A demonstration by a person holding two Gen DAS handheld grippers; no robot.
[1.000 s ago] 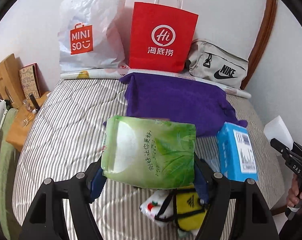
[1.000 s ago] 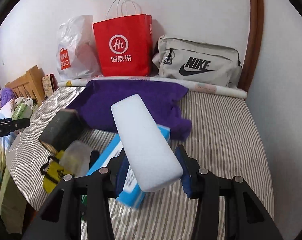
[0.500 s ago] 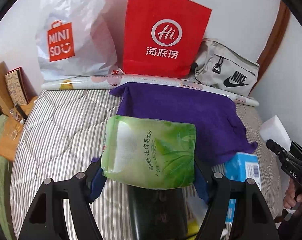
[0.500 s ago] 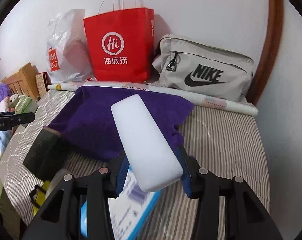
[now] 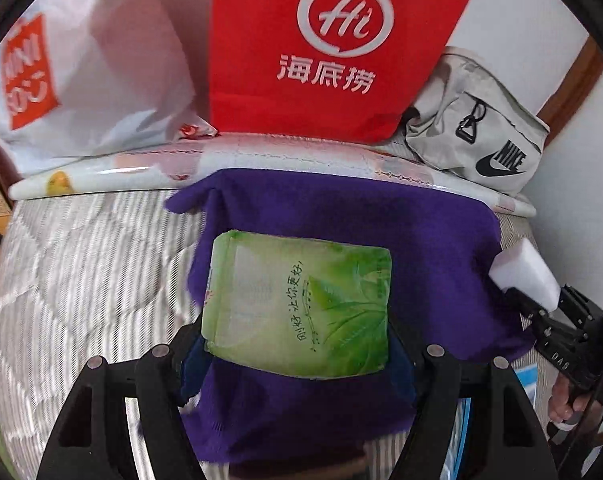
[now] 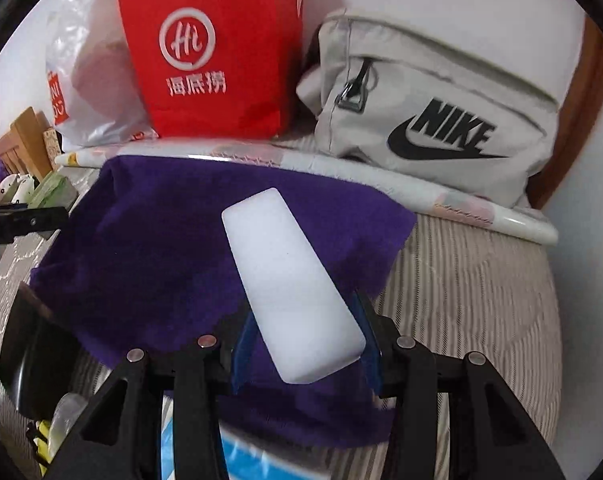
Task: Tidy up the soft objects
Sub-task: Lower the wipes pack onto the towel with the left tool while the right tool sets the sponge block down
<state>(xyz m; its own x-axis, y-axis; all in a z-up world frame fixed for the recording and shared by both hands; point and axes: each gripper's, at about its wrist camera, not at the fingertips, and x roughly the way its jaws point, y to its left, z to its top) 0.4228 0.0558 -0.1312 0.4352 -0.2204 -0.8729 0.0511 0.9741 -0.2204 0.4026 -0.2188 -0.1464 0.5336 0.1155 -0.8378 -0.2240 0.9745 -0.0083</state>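
Observation:
My left gripper (image 5: 297, 354) is shut on a green tissue pack (image 5: 299, 306), which hangs over the purple towel (image 5: 429, 248) spread on the striped bed. My right gripper (image 6: 305, 346) is shut on a white sponge block (image 6: 291, 284), also above the purple towel (image 6: 161, 240). In the left wrist view the right gripper (image 5: 557, 328) shows at the right edge, with the white sponge (image 5: 527, 276) sticking out and a hand below it. The left gripper's tip (image 6: 25, 220) pokes in at the left of the right wrist view.
Along the wall stand a white MINISO bag (image 5: 93, 72), a red paper bag (image 5: 325, 48) and a grey Nike pouch (image 6: 433, 120), with a rolled sheet (image 5: 261, 160) in front. A blue pack (image 6: 245, 460), a dark block (image 6: 33, 352) and a yellow item (image 6: 43, 436) lie near.
Both grippers have moved forward and down toward the bags, from over the near clutter to over the purple towel. Each keeps its hold on its object.

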